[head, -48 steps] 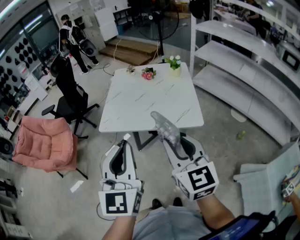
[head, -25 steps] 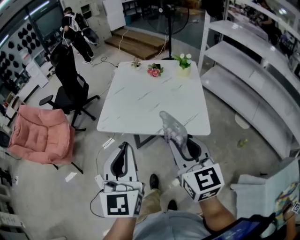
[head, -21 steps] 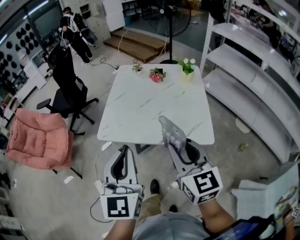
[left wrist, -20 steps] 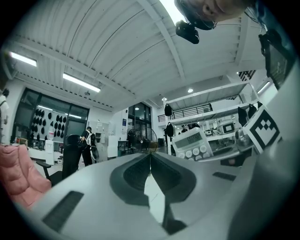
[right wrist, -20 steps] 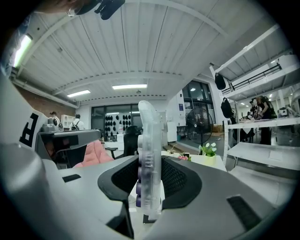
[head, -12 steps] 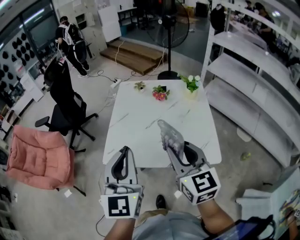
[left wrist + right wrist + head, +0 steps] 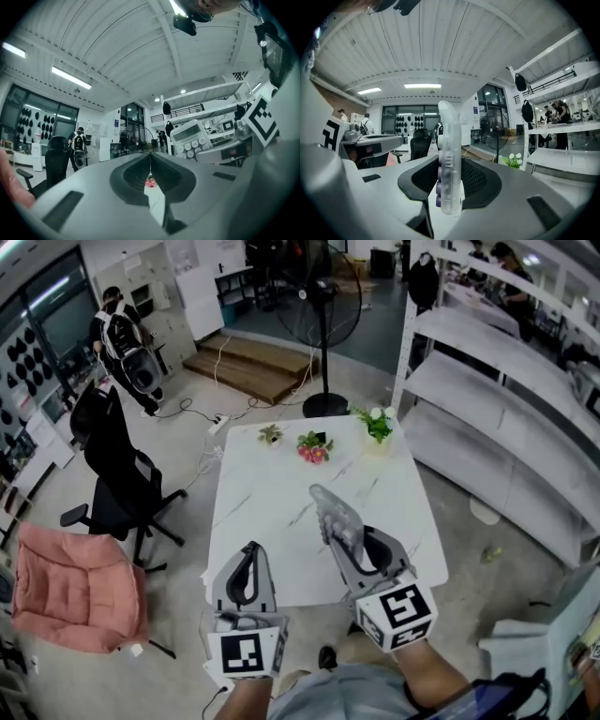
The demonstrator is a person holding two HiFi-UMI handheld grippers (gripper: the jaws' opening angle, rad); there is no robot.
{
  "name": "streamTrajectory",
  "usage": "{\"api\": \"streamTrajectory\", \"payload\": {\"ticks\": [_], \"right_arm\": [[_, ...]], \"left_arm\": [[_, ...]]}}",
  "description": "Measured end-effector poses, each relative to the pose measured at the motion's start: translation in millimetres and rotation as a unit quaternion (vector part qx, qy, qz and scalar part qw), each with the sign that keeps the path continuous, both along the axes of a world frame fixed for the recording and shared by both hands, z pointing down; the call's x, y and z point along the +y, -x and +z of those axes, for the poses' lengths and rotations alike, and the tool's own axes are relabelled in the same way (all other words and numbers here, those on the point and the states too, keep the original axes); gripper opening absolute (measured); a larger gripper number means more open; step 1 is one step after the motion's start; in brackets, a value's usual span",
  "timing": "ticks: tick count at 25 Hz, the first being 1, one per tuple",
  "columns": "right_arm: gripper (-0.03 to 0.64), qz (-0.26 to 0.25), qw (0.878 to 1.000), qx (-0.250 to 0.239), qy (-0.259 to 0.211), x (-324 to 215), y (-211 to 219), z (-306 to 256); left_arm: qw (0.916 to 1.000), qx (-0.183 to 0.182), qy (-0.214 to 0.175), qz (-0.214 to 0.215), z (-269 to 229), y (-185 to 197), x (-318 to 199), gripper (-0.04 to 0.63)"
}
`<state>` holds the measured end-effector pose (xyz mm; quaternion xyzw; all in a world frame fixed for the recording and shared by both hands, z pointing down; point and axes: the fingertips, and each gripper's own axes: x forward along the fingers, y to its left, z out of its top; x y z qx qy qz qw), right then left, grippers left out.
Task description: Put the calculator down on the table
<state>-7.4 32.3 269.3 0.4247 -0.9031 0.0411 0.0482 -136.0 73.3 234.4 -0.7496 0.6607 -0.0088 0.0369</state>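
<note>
- Calculator (image 7: 330, 507) stands on edge, clamped between right gripper's (image 7: 349, 542) jaws, over the table's (image 7: 267, 484) near edge.
- Left gripper (image 7: 247, 555): jaws together, empty, beside that edge.
- Best lower over bare tabletop, tip flat, then release.

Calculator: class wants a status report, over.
Left tool shut, empty. Right tool shut on calculator, held on edge, not yet down. Small plants at far edge of table.

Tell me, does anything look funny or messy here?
Nothing is spilled or broken. The only odd thing is the calculator: it stands on edge, pinched in the right gripper over the table, not lying flat.
</note>
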Motion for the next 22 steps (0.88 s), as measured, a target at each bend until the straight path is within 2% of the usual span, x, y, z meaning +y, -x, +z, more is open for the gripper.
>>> {"api": "streamTrajectory", "payload": {"ticks": [5, 11, 17, 22], "right_arm": [[0.147, 0.007, 1.000, 0.001, 0.016, -31.4, -3.7, 15.4], [0.147, 0.014, 0.999, -0.001, 0.038, -93.1, -7.5, 35.0], [0.147, 0.008, 0.999, -0.024, 0.049, -169.0, -8.6, 36.7], [0.147, -0.007, 0.998, -0.032, 0.047, -208.8, -3.0, 28.2]], "left_arm": [[0.9993, -0.002, 0.038, -0.002, 21.3, -0.2, -34.4, 0.009], [0.9992, 0.000, 0.036, 0.020, 38.9, -4.2, -95.8, 0.009], [0.9991, -0.027, 0.031, -0.002, 27.1, 3.4, -167.4, 0.009], [0.9981, -0.045, 0.026, -0.031, 10.1, 15.5, -204.1, 0.009]]}}
